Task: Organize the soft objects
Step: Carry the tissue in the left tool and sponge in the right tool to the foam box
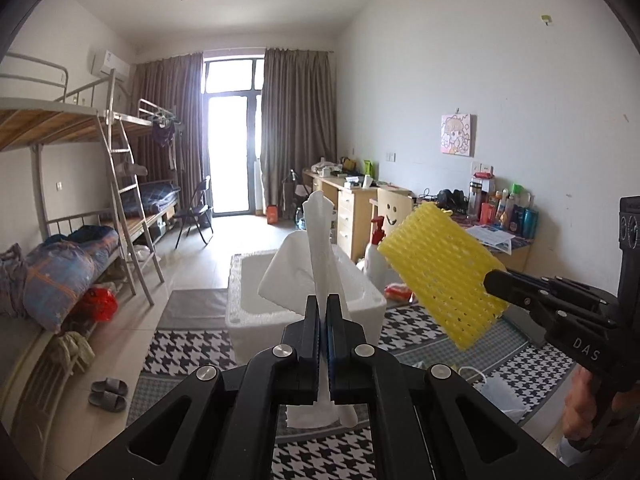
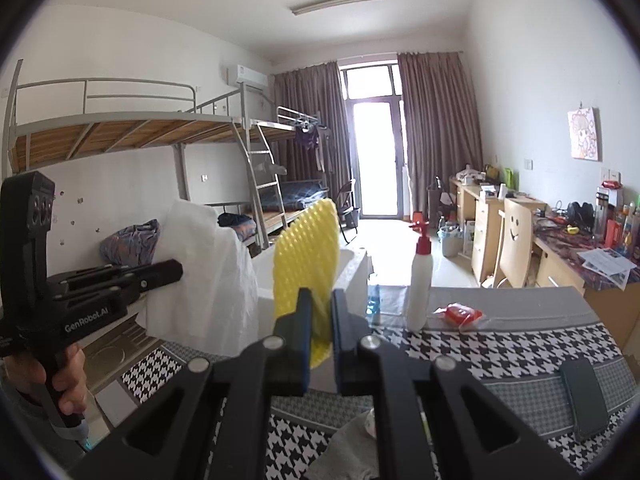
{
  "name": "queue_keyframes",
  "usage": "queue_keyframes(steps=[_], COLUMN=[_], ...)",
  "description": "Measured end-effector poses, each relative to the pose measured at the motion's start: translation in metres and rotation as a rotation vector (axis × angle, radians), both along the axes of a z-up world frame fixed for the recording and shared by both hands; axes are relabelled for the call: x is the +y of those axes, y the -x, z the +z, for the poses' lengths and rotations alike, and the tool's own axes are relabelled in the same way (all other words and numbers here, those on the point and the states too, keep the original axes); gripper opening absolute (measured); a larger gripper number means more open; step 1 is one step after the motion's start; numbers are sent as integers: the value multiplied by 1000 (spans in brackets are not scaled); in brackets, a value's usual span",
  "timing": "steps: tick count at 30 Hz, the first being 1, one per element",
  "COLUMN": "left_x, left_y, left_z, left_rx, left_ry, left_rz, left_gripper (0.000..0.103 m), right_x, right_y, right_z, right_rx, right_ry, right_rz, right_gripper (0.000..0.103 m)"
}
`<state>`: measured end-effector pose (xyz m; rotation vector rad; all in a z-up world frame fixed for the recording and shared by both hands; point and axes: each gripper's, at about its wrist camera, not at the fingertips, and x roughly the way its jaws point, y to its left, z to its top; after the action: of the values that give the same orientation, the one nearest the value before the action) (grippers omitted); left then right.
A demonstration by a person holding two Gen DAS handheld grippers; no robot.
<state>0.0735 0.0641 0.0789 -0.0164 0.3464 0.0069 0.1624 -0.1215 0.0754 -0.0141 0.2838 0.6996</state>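
Observation:
My left gripper (image 1: 323, 300) is shut on a white foam sheet (image 1: 320, 240) that stands up in front of me and hangs below the jaws. It also shows in the right wrist view (image 2: 208, 272), held at the left. My right gripper (image 2: 321, 296) is shut on a yellow foam net sleeve (image 2: 306, 256), held upright; in the left wrist view the sleeve (image 1: 444, 276) is at the right, raised beside a white foam box (image 1: 360, 312). The box (image 2: 354, 268) sits open on the houndstooth cloth, behind both held pieces.
A white spray bottle with a red top (image 2: 419, 280), a red packet (image 2: 460, 314) and a dark phone (image 2: 584, 396) lie on the houndstooth-covered table (image 2: 500, 344). Bunk beds (image 1: 80, 208) line the left wall, desks (image 1: 352, 200) the right. Slippers (image 1: 108, 394) lie on the floor.

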Motion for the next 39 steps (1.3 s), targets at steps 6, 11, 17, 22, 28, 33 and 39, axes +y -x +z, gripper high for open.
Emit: queue_keyframes(steps=[6,11,17,22,28,33,39], left_x=[3,9,17,29,40,50,63], left_y=[-9,-18,-25,-29,-32,-32,-30], left_z=[8,11,18,22,22,21,19], left_rx=[-16,-22,-38,-46,-45,-37,-29], left_ry=[-7,-3,-2,7,12,11,17], left_rz=[7,19,23,46,84,129,180], left_gripper=[3,3,3,3,3,3,3], right_x=[3,7,13,22,35,50,63], right_y=[-9,-19,-26,-32,-38,-44,-55], right_z=[4,6,10,14,17,21,20], right_rx=[6,23,25,30,35,33,53], right_ry=[-20,-25,-23,-12,-8,6,26], right_rz=[17,16,6,7,38,59,77], right_gripper=[11,11,11,11,11,11,11])
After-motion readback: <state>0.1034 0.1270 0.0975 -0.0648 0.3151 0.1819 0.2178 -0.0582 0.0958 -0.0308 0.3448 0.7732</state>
